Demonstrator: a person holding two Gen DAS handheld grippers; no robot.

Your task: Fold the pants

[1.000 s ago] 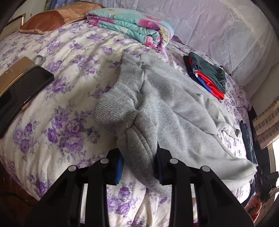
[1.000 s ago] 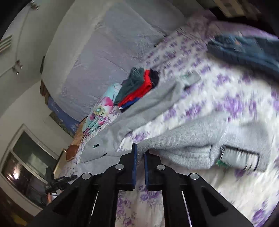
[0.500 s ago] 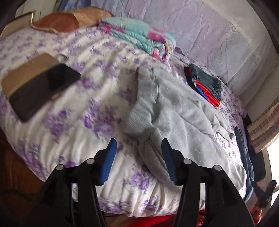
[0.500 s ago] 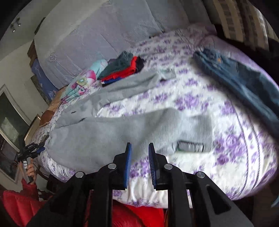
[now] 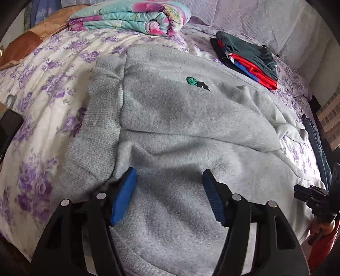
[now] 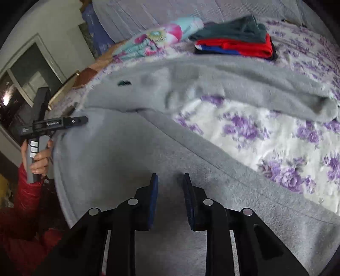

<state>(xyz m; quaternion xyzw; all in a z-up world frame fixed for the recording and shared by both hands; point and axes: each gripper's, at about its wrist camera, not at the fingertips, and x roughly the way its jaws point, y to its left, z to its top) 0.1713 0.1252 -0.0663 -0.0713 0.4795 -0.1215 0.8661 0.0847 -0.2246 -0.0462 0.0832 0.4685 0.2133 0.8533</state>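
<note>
Bed: your work surface was a quilt [image 5: 53, 89] with purple flowers, a wall behind it.
Pants: the grey sweatpants [image 5: 170, 118] lay spread across the quilt, one leg angled away from the other.
Left gripper [image 5: 169, 191]: your jaws were opening, wide apart above the fabric, gripping nothing.
Right gripper [image 6: 169, 192]: your jaws stood narrow but parted over the cloth, nothing pinched between them.
Nearby: folded clothes [image 5: 246, 57] and a rolled floral blanket [image 5: 131, 17] sat beyond the pants.
</note>
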